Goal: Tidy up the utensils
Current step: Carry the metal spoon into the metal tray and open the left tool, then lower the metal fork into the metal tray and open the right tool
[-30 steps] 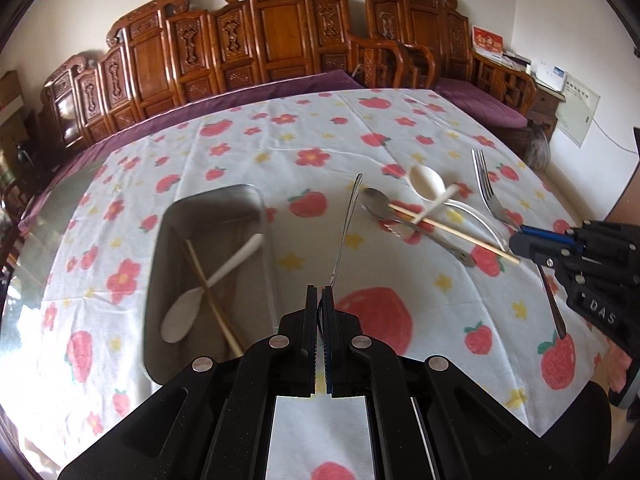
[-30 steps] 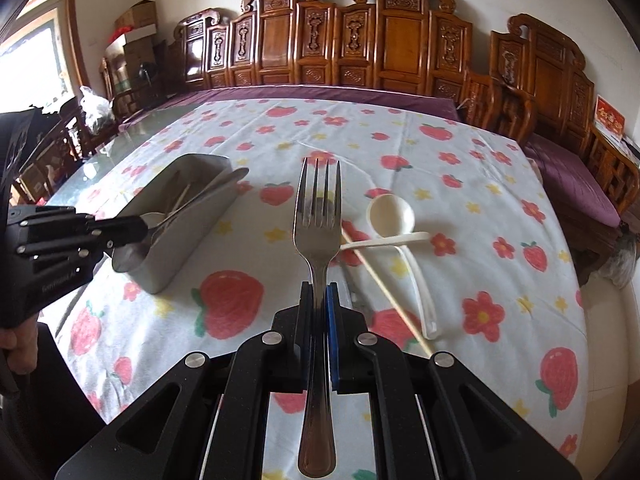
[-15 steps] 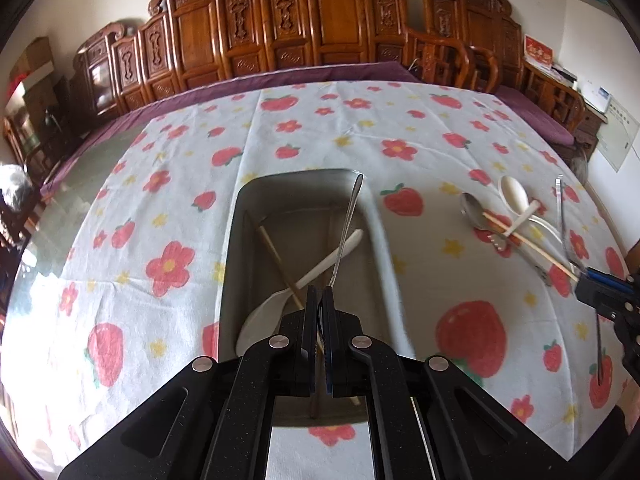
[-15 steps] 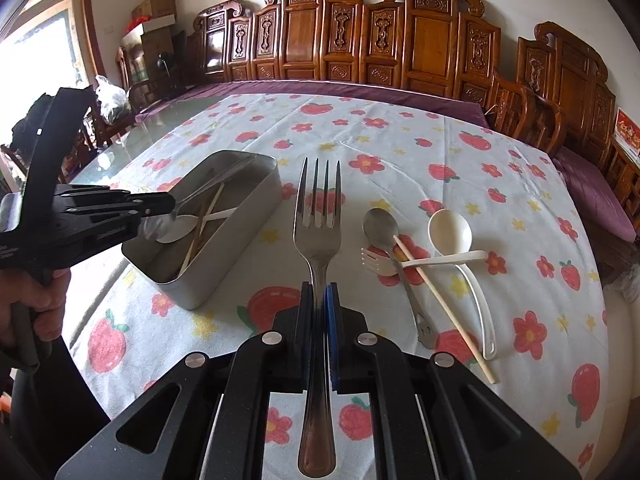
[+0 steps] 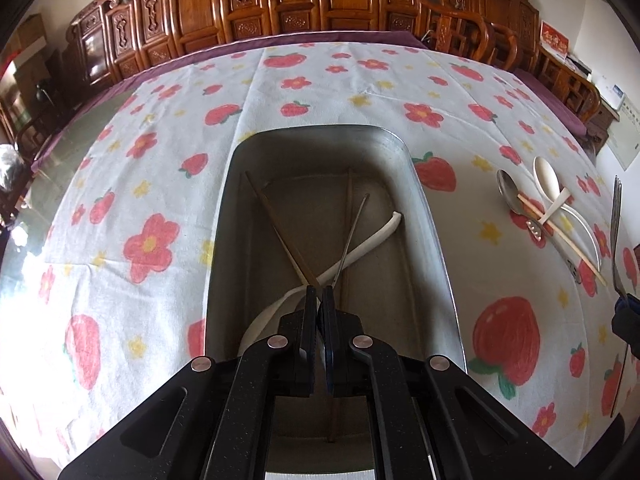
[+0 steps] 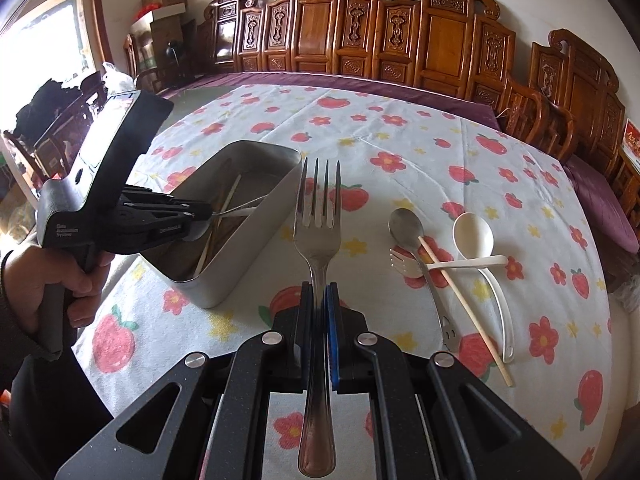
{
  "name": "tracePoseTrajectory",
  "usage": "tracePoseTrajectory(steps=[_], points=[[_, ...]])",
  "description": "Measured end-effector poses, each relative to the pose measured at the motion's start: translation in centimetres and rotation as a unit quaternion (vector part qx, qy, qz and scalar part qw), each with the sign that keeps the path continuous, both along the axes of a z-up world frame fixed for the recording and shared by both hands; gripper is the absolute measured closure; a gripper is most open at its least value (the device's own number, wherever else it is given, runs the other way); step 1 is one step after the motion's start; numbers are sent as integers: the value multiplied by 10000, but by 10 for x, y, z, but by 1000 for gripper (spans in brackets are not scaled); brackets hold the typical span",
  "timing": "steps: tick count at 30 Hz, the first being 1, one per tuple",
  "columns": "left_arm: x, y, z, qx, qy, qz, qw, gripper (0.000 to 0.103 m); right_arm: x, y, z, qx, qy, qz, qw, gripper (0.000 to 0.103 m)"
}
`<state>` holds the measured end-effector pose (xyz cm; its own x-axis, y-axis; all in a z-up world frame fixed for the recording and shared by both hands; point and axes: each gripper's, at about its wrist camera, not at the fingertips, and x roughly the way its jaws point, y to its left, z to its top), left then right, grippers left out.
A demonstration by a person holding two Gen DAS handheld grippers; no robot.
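My left gripper (image 5: pixel 319 292) is shut on a thin metal utensil (image 5: pixel 352 232), seen edge-on, and hangs low inside the metal tray (image 5: pixel 436 240). A white spoon (image 5: pixel 368 246) and chopsticks (image 5: pixel 276 228) lie in the tray beneath it. In the right wrist view the left gripper (image 6: pixel 202 216) reaches into the tray (image 6: pixel 256 248) from the left, held by a hand. My right gripper (image 6: pixel 319 292) is shut on the handle of a metal fork (image 6: pixel 318 236), tines pointing forward, above the cloth just right of the tray.
On the strawberry tablecloth (image 6: pixel 400 152), right of the fork, lie a metal spoon (image 6: pixel 406 226), a white spoon (image 6: pixel 474 236), a white plastic fork (image 6: pixel 440 264) and one chopstick (image 6: pixel 464 308), crossed in a pile. Carved wooden chairs (image 6: pixel 360 40) line the far side.
The left gripper has carried the thin metal utensil leftward from the cloth to over the tray and sunk into it. The right gripper with the fork has drifted closer to the tray.
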<state>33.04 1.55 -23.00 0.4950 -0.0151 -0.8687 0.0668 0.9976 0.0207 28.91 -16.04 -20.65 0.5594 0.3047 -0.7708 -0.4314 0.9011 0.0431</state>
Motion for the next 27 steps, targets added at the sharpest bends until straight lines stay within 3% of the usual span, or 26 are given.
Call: tracePoseTrajectory(steps=[5,19,27], points=[[-8,5,11,-116,-122,-44,9998,89,-1,9,2,-47,-7,43,10000,95],[-62,55,81,-304,-800,-271,9960,83,14,67,14,56,-21,178,9998,95],[-91,93,105,-386,-1134,-221,9926,81,36,106,9,23,77,196,9998,95]])
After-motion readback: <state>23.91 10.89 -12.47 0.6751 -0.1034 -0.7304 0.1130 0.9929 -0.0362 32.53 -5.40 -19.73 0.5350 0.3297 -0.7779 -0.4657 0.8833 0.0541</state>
